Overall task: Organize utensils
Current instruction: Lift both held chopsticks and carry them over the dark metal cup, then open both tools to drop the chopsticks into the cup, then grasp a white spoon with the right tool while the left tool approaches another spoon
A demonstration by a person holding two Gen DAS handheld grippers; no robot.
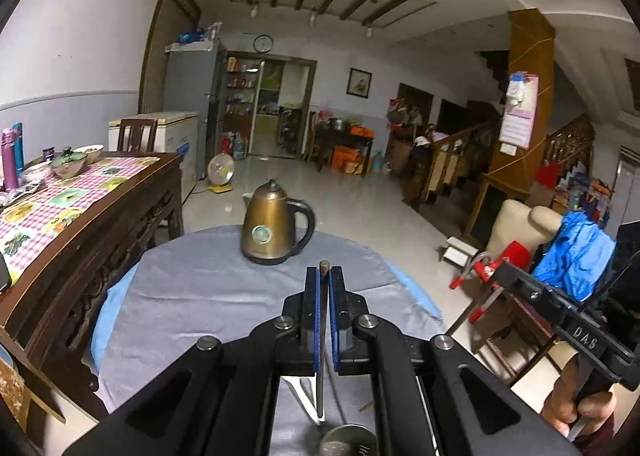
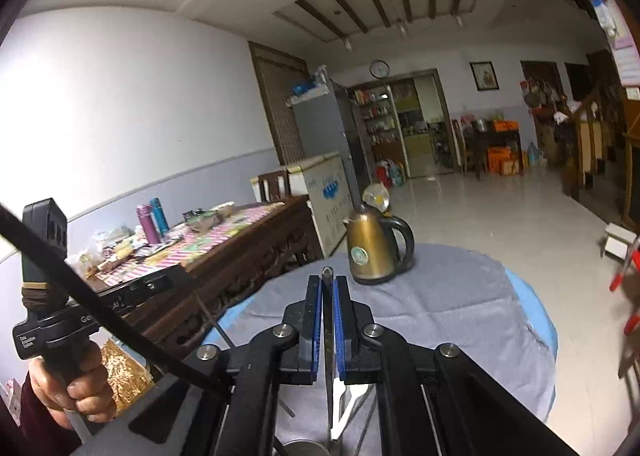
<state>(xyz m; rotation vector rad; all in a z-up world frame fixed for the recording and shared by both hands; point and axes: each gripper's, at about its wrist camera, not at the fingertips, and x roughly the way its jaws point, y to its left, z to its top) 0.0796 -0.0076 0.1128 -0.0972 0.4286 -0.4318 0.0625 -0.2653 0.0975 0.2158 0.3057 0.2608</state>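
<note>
Steel glints between both sets of tongs right now. Left tongs (image 1: 323,280) are clenched on a slim metal utensil handle (image 1: 322,336), its brown-tipped end poking out past the blue pads (image 1: 317,320) toward twelve o'clock, the rest dropping away toward six below the frame. Right tongs (image 2: 328,288) are clamped the same way on a second utensil (image 2: 328,344), narrow shaft pinched between the blue pads (image 2: 318,328), pointed tip up at twelve, a bright flat metal part showing below at six. Which kind of utensil each one is, I cannot tell.

Beneath both, a round desk (image 1: 192,296) under grey cloth, blue edging at its rim. A bronze kettle (image 1: 272,224) with a black handle stands on the far side at twelve o'clock, well apart from the tongs. Down at six in the left view, the rim of a metal cup (image 1: 348,440) peeks in, a bright blade-like piece just beside it.

At nine o'clock, a dark carved wooden table (image 1: 120,216) with a pink checked cover carries bowls and bottles. A hand (image 2: 76,388) grips the other device's handle at eight o'clock in the right view.
</note>
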